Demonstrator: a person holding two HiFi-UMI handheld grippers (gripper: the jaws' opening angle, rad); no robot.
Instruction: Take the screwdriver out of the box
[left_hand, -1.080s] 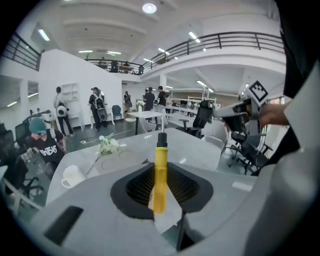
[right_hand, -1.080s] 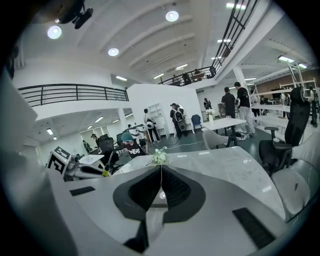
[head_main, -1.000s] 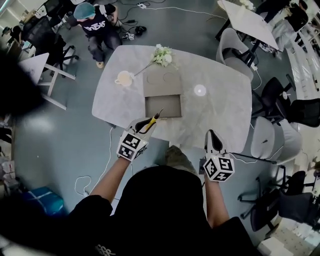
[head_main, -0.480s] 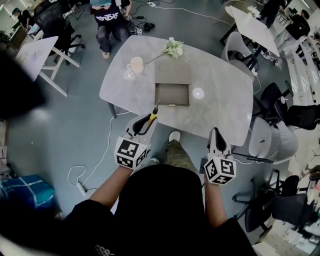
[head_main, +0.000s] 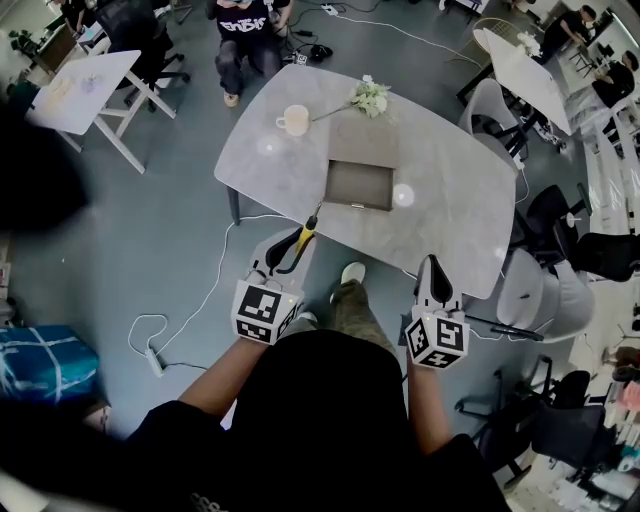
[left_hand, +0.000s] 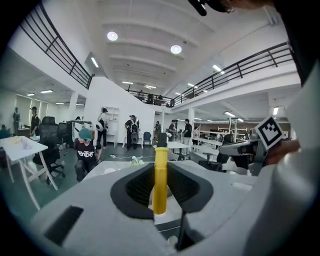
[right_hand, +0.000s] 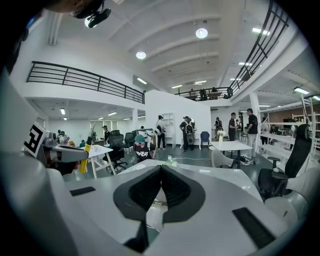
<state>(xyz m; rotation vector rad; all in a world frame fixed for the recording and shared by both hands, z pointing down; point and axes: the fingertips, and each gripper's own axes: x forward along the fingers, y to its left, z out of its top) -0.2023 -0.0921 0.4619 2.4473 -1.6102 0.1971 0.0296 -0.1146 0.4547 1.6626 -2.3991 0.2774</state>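
Since the person backed away, the screwdriver (head_main: 305, 236), pinched by the left gripper (head_main: 290, 250), is now well apart from the box (head_main: 358, 186); the right gripper (head_main: 431, 268) jaws meet, empty; removal seems done.

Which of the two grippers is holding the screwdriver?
The left gripper: the yellow-handled screwdriver is clamped between its jaws. The right gripper has its jaws together with nothing between them.
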